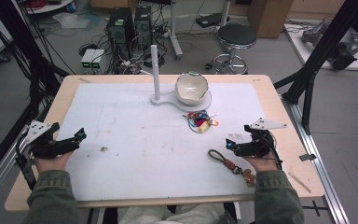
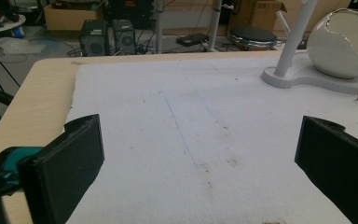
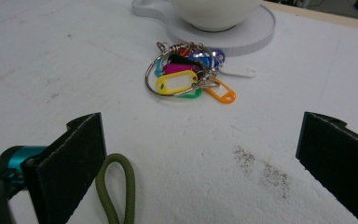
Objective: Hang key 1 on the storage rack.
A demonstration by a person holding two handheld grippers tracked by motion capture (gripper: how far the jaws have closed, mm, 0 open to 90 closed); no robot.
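A bunch of coloured plastic key tags on a wire ring [image 3: 186, 74] lies on the white foam mat [image 1: 121, 140], just in front of the round white stand base [image 3: 256, 28] that carries a cracked white egg-shaped bowl [image 1: 191, 87] and a slim white post [image 1: 154, 70]. Nearer the person, an olive-green cord loop with a brown leather fob [image 1: 226, 161] rests on the mat, its loop end just beside one jaw in the right gripper view. The right gripper [image 1: 229, 143] hovers low at the mat's right side, jaws spread wide and empty, pointing toward the tags. The left gripper [image 1: 80, 136] sits well apart at the mat's left edge, its jaws likewise wide open with nothing between them.
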